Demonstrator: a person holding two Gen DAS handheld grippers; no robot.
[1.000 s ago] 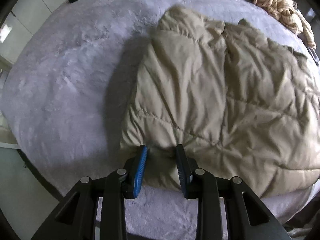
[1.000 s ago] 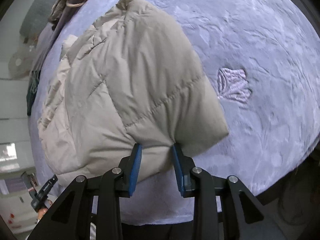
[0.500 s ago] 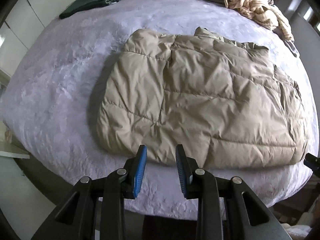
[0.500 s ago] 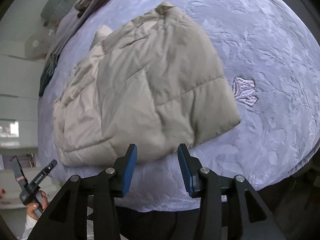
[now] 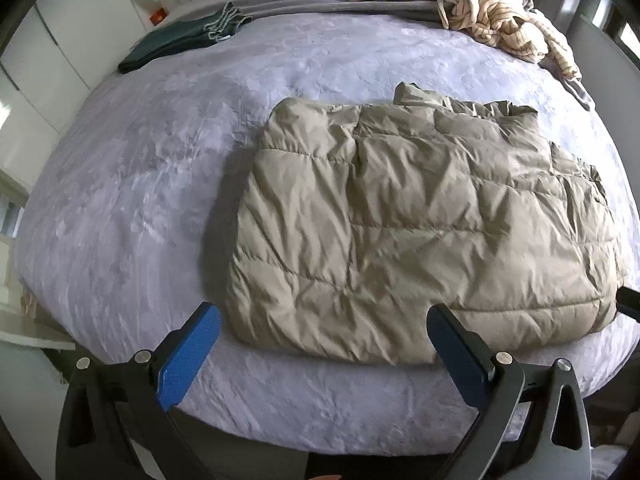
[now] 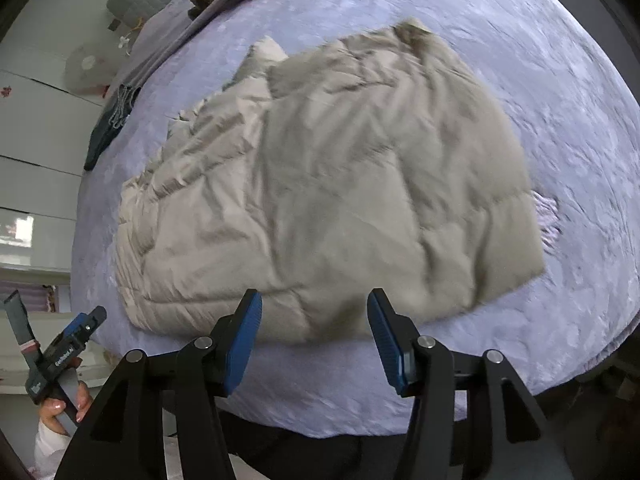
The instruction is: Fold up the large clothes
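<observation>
A beige quilted puffer jacket [image 5: 416,224] lies folded flat on the lavender bedspread [image 5: 140,208], near its front edge. It also shows in the right wrist view [image 6: 320,200]. My left gripper [image 5: 324,320] is wide open and empty, held back just above the jacket's near hem. My right gripper [image 6: 314,312] is open and empty, a little short of the jacket's near edge. The left gripper's handle [image 6: 60,356], held by a hand, shows at the lower left of the right wrist view.
A dark green folded garment [image 5: 180,40] lies at the bed's far left. A heap of striped and olive clothes [image 5: 480,12] lies at the far right. White cupboards [image 5: 60,60] stand left of the bed. The bed's front edge [image 5: 320,432] is just below both grippers.
Both grippers have let go of the jacket's hem, opened wide and pulled back from it. The jacket now lies flat on the bed.
</observation>
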